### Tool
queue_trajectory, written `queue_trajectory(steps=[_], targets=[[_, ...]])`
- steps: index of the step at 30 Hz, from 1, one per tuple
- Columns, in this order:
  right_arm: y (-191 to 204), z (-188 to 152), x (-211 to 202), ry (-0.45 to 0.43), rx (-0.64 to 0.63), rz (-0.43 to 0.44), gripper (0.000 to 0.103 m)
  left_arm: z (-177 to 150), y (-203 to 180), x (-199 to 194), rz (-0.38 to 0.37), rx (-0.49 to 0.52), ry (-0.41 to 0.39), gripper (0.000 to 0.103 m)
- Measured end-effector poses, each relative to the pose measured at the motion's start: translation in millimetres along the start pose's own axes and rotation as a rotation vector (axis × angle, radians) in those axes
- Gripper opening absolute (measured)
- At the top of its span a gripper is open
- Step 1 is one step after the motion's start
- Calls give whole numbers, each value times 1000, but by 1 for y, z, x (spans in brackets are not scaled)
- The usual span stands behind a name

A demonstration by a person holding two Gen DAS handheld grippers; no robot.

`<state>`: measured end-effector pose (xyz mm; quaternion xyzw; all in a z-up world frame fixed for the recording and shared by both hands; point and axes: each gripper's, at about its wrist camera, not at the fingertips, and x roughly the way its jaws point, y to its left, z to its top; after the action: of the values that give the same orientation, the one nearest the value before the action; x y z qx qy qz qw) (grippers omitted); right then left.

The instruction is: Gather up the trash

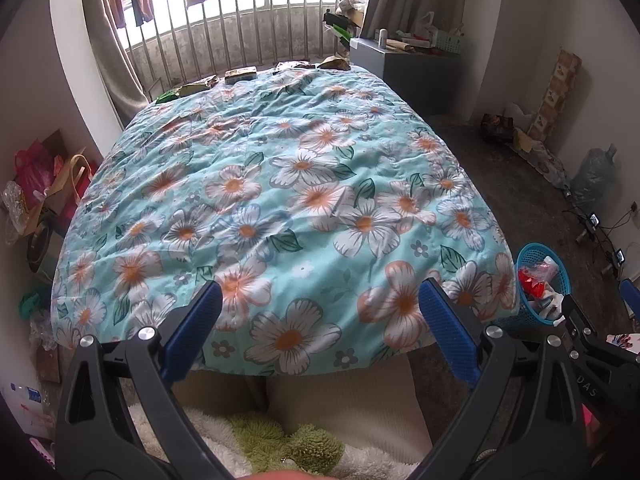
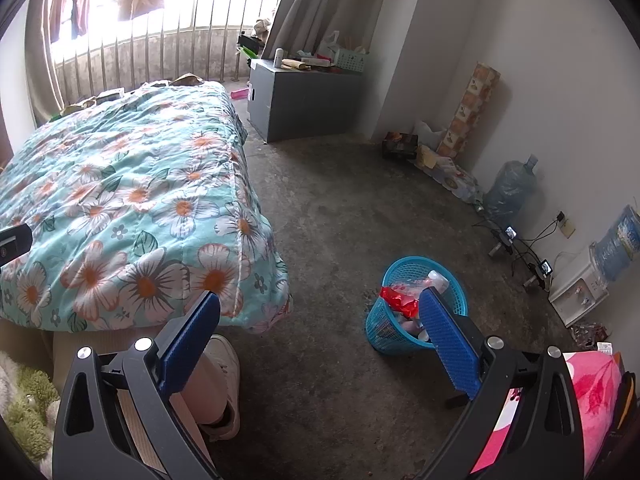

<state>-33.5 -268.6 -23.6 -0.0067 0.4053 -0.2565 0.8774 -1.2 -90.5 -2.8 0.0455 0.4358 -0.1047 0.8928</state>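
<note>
Hovering over the near edge of the bed, the left gripper (image 1: 320, 300) has its blue-padded jaws spread wide with nothing between them, pointing across the floral quilt (image 1: 280, 184). The right gripper (image 2: 320, 312) is likewise released and empty, its jaws apart, aimed at the bare concrete floor (image 2: 340, 208) beside the bed.

Sitting on the floor just off the near right corner of the bed is a blue mesh basket (image 2: 400, 340), upright, partly behind the right gripper's right finger in the right wrist view. It holds trash: a crumpled red wrapper (image 2: 400, 300), pale plastic, and what looks like a clear bottle near its rim. The same basket (image 1: 524, 256) shows at the right edge of the left wrist view, close to the quilt's corner.

Along the far edge of the bed, by the railing (image 1: 240, 40), lie several wrappers (image 1: 240, 75) in green, gold and brown tones, spaced in a row; they are small and their exact kind cannot be told.

A grey cabinet (image 2: 304, 100) stands past the far right corner of the bed with clutter on top. Against the right wall rest a large water bottle (image 2: 510, 188) and a white dispenser (image 2: 576, 288). The person's shoe (image 2: 228, 364) shows beneath the right gripper's left finger, on the floor beside the bed
</note>
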Motion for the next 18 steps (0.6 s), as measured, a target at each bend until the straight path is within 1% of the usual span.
queue_trajectory(steps=[18], targets=[[3, -1, -2, -2, 0, 6, 97, -3, 3, 2, 0, 1, 4, 94]])
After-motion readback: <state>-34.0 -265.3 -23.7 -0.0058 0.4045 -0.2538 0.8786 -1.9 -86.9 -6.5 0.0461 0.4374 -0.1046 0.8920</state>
